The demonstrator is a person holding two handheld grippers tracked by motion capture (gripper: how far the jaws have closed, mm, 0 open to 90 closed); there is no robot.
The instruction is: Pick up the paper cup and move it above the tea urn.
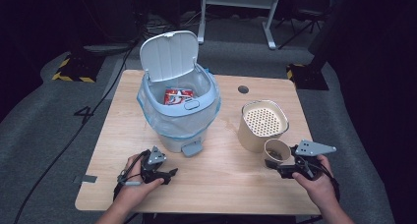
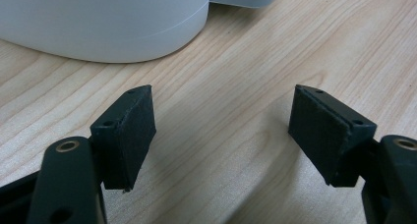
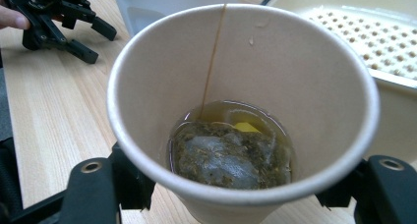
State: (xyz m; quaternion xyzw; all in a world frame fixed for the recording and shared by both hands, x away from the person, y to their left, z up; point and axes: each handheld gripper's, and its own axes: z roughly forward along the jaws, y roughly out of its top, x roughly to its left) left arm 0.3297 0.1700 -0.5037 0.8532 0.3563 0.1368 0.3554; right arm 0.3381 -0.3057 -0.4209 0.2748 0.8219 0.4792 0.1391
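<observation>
Surroundings: pale blue pedal bin (image 1: pixel 178 111) with raised lid, upper centre; beige perforated-top container (image 1: pixel 262 125) just beside the cup. Tan paper cup (image 1: pixel 276 153) holding a soaked tea bag (image 3: pixel 228 155), lower right over the wooden tabletop (image 1: pixel 221 175), upright, axis near vertical, mouth up. Right claw (image 1: pixel 284 171) clamped on the cup; left claw (image 2: pixel 221 130) wide open, empty.

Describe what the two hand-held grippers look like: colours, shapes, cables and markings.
Both the left gripper and the right gripper are black, each topped by a grey three-cornered plate and trailing a dark cable. Their flat, textured black pads are fixed with small screws; brass-ringed holes mark the jaw arms.
</observation>
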